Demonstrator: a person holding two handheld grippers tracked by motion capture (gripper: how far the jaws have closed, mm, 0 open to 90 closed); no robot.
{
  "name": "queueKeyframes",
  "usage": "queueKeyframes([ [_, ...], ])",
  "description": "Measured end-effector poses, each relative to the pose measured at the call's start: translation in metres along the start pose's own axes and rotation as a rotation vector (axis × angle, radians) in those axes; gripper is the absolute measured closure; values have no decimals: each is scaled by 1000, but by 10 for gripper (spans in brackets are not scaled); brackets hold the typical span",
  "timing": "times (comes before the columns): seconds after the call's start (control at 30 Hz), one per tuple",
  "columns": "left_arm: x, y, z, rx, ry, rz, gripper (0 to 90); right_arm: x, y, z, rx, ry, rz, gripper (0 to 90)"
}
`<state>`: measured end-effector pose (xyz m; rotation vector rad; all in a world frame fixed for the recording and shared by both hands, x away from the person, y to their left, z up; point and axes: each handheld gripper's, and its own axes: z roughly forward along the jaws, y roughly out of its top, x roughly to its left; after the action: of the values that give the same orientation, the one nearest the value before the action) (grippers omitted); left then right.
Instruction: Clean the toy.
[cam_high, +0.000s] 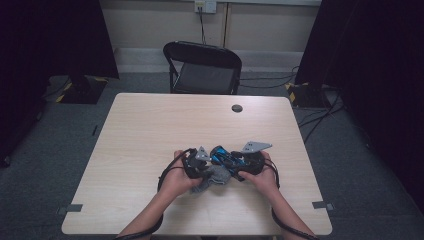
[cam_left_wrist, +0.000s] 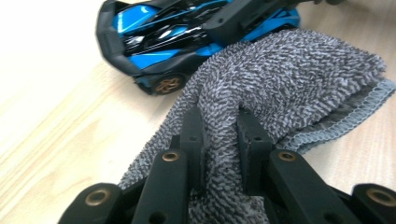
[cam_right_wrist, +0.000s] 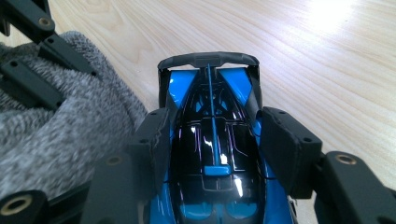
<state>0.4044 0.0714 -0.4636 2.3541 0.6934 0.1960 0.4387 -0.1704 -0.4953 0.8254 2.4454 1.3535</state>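
A blue and black toy car (cam_right_wrist: 212, 140) sits between the pads of my right gripper (cam_right_wrist: 217, 133), which is shut on its sides. A grey terry cloth (cam_left_wrist: 280, 84) is pinched in my left gripper (cam_left_wrist: 219, 126), whose jaws are shut on a fold of it. The cloth lies against the side of the car (cam_left_wrist: 163, 37). In the high view both grippers meet near the table's front middle, the left gripper (cam_high: 197, 165) beside the right gripper (cam_high: 240, 162), with the cloth (cam_high: 212, 177) under them and the car (cam_high: 225, 156) between them.
The light wooden table (cam_high: 150, 130) has a round black cable hole (cam_high: 237, 108) near its far edge. A black folding chair (cam_high: 202, 67) stands behind the table. Dark curtains and floor cables flank the room.
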Motion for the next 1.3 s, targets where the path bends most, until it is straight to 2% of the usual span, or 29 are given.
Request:
queueKeyframes([
  [0.1, 4, -2, -1, -15, 7, -21, 756, 0, 0, 0, -1, 0, 1, 442],
  [0.23, 6, -3, -3, -14, 19, -21, 755, 0, 0, 0, -1, 0, 1, 442],
  [0.7, 20, -11, -11, -22, 56, -62, 755, 0, 0, 0, 0, -1, 1, 442],
  [1.1, 26, -16, -15, -22, 84, -81, 755, 0, 0, 0, 1, 0, 0, 442],
  [1.3, 28, -19, -17, -22, 85, -96, 755, 0, 0, 0, 0, 0, 0, 442],
])
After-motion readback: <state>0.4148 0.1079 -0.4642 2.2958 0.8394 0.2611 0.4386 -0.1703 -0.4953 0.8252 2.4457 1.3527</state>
